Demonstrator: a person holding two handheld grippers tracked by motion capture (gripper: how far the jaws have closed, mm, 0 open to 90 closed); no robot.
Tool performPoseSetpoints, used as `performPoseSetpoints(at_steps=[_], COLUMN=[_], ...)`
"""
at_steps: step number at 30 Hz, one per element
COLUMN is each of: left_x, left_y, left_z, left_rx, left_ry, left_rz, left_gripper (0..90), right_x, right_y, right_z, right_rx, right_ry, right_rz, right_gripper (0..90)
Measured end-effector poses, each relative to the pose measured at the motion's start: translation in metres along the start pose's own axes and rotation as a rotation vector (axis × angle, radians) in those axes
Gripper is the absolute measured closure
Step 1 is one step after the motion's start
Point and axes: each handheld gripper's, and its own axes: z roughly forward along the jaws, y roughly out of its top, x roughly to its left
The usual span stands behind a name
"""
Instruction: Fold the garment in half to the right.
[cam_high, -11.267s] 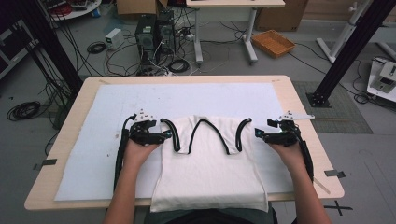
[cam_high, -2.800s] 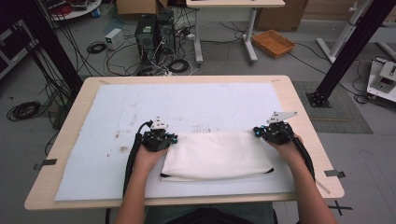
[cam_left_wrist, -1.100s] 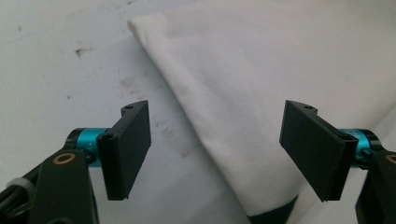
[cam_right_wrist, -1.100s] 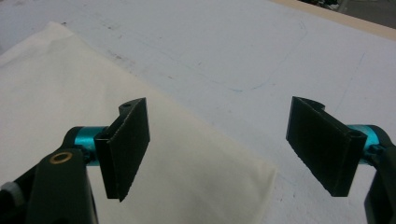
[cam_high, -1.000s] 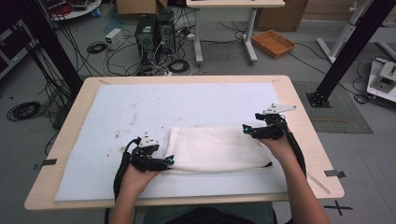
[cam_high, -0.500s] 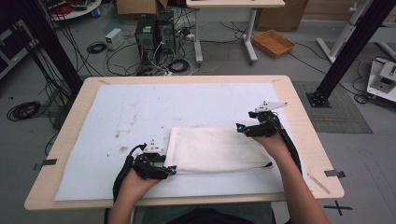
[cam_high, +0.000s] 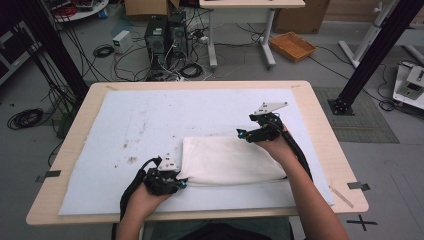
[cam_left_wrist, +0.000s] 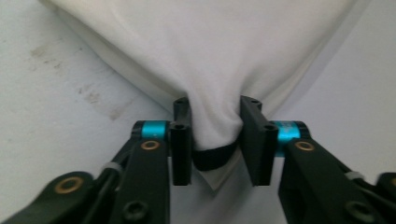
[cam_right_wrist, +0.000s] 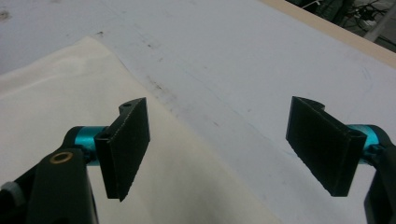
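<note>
A folded white garment (cam_high: 230, 160) lies on the white mat (cam_high: 200, 110), near the table's front. My left gripper (cam_high: 176, 181) is at the garment's near left corner. In the left gripper view, my left gripper (cam_left_wrist: 215, 105) is shut on a bunch of the white garment (cam_left_wrist: 210, 56), with a black trim band (cam_left_wrist: 214, 158) showing between the jaws. My right gripper (cam_high: 246, 134) hovers over the garment's far edge, right of middle. In the right gripper view it (cam_right_wrist: 217, 121) stands wide open, with nothing between its fingers, above the edge of the garment (cam_right_wrist: 56, 93).
The mat covers most of the wooden table (cam_high: 320, 130) and carries some dark smudges (cam_high: 132, 160) left of the garment. Behind the table, the floor holds computer towers (cam_high: 162, 35), cables and an orange tray (cam_high: 292, 46). A black post (cam_high: 370, 55) stands at the right.
The garment was folded in half earlier. In the last second my right gripper slid left along the far edge, and my left gripper drew back to the near left corner.
</note>
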Motion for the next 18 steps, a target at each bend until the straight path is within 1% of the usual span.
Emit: performPoseSetpoints(at_steps=[1,2,6,8,10,12,14,15,16,18], left_x=[-0.001,-0.002,-0.001,-0.001,0.0,0.0,0.002,0.002,0.003,0.003], left_y=[0.0,0.001,0.001,0.002,0.003,0.004,0.004,0.004,0.003,0.002], left_z=[0.0,0.001,0.001,0.002,0.001,0.0,-0.001,-0.001,-0.001,-0.001], left_rx=[-0.001,-0.003,-0.017,-0.038,-0.062,-0.083,-0.093,-0.093,-0.094,-0.099], left_ry=[-0.005,-0.004,-0.012,-0.022,-0.045,-0.054,-0.065,-0.066,-0.071,-0.072], left_rz=[0.013,0.017,0.022,0.02,0.011,0.002,-0.002,0.001,-0.002,-0.005], left_gripper=[72.9,75.4,78.2,79.1,79.7,79.8,79.8,79.8,79.8,79.8], right_x=[0.0,0.002,0.009,0.011,0.014,0.017,0.022,0.024,0.026,0.031], right_y=[0.0,0.002,0.009,0.013,0.017,0.023,0.028,0.031,0.034,0.039], right_z=[0.0,0.003,0.014,0.02,0.026,0.031,0.038,0.042,0.047,0.057], right_rx=[0.0,0.005,0.013,0.018,0.023,0.03,0.029,0.026,0.032,0.053], right_ry=[0.0,0.004,0.026,0.042,0.054,0.086,0.117,0.145,0.171,0.198], right_rz=[0.0,-0.004,-0.03,-0.027,-0.027,-0.034,-0.045,-0.043,-0.035,-0.043], right_gripper=[22.1,22.1,22.1,22.1,22.1,22.1,22.1,22.1,22.1,22.1])
